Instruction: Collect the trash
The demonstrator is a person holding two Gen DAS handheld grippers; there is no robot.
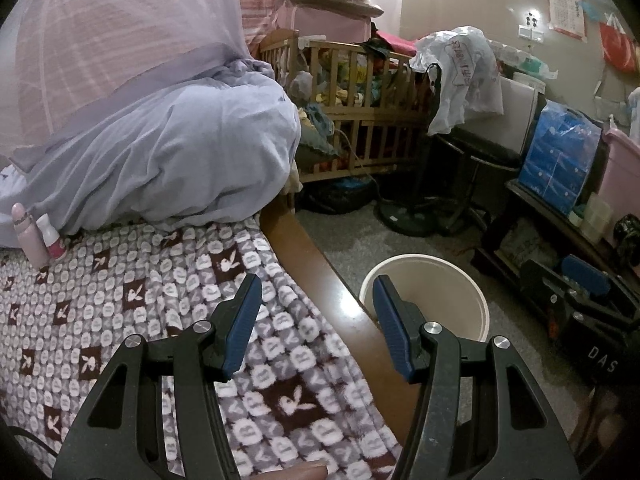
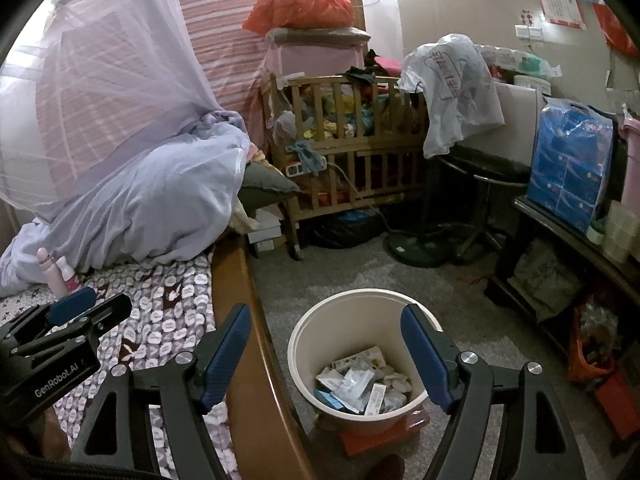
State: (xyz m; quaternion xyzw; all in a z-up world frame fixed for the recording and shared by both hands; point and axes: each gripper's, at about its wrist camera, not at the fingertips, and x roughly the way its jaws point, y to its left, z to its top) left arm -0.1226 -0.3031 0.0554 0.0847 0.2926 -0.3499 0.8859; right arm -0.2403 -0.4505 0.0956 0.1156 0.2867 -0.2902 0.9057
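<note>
A cream bin [image 2: 360, 300] stands on the floor beside the bed, holding several wrappers and small boxes [image 2: 362, 384]. My right gripper [image 2: 326, 356] hovers above the bin, open, with nothing between its blue pads. My left gripper [image 1: 318, 328] is open and empty over the patterned blanket [image 1: 120, 312] at the bed's wooden edge; the bin [image 1: 460, 280] shows just past its right finger. The left gripper [image 2: 76, 308] also appears at the left of the right wrist view. Two small pink bottles [image 1: 38, 236] stand on the bed against the lilac bedding.
A bunched lilac quilt [image 1: 180, 152] and mosquito net fill the bed's far end. A wooden crib [image 2: 348, 148] full of clothes, a fan base [image 2: 420, 248], a black stool [image 2: 484, 168] and a dark shelf [image 2: 560, 232] with a blue pack ring the grey floor.
</note>
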